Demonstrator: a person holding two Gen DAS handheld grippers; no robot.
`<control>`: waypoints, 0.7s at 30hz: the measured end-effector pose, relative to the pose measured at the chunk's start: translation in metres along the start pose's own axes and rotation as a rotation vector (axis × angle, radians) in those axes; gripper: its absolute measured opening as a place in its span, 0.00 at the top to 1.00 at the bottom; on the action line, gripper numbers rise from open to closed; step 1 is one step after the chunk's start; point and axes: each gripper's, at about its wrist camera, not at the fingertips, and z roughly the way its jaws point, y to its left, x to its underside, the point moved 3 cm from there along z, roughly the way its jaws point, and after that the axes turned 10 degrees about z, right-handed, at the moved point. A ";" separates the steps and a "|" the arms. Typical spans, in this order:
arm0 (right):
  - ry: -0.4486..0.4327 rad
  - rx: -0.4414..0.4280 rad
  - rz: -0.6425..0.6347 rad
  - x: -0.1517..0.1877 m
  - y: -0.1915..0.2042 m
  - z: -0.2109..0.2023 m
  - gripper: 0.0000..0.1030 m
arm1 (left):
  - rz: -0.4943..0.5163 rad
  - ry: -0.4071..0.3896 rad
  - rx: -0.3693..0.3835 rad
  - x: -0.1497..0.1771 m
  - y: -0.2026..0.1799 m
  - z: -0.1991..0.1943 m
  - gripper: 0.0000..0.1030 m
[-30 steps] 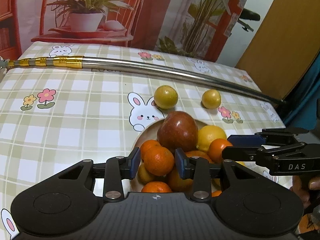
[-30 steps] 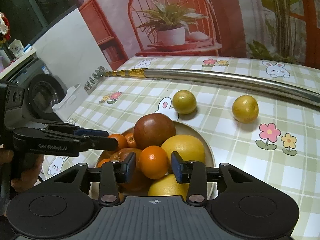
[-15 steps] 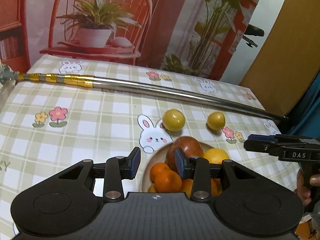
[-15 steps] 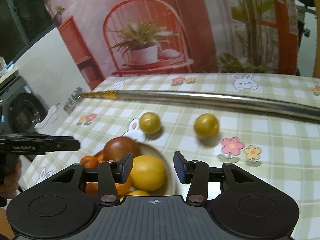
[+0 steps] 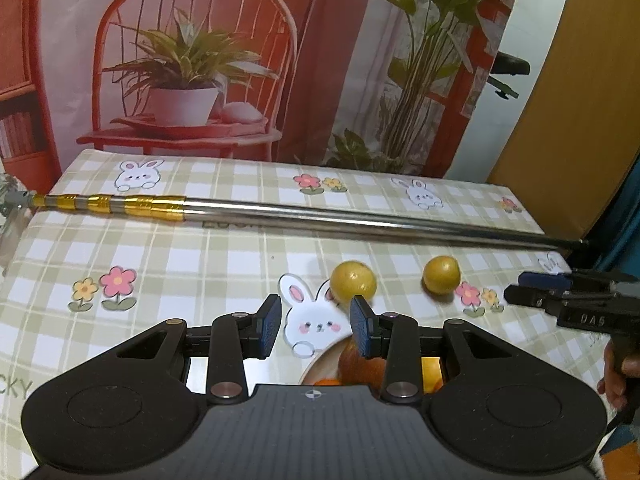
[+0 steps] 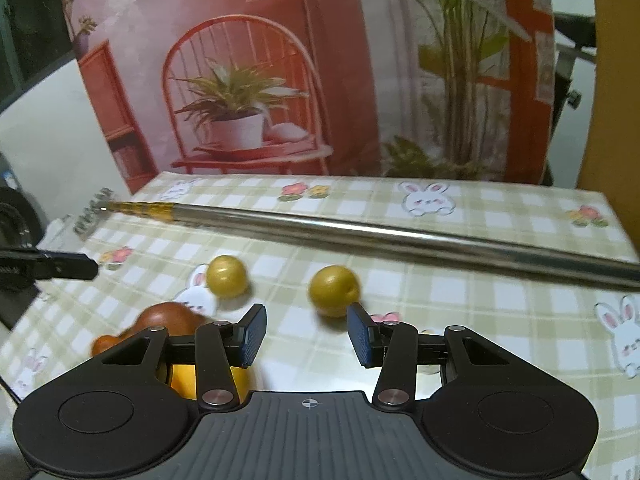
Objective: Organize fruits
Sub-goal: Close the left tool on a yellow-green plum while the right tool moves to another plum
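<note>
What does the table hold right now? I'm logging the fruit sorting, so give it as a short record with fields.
Loose fruit: two round yellow-green fruits on the checked rabbit-print tablecloth, apart from each other
Plate: round tan plate with dark red apple and oranges, mostly hidden
Behind fruit: long silver metal pole with gold bands
Left tongs: open, empty
Right tongs: open, empty

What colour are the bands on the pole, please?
Gold bands at one end of the pole; clearest in the left wrist view.
</note>
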 end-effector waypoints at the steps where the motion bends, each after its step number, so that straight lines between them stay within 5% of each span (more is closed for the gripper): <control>1: -0.003 0.008 -0.007 0.000 -0.001 0.001 0.59 | -0.008 -0.001 0.009 -0.002 -0.001 0.003 0.61; 13: -0.024 0.057 0.032 -0.004 -0.028 0.014 0.59 | -0.002 0.065 0.007 -0.027 -0.020 0.066 0.58; 15: -0.023 0.058 0.054 -0.003 -0.034 0.016 0.59 | -0.002 0.090 0.017 -0.029 -0.021 0.080 0.46; 21: -0.022 0.059 0.089 -0.002 -0.048 0.021 0.59 | 0.016 0.150 0.019 -0.031 -0.025 0.113 0.45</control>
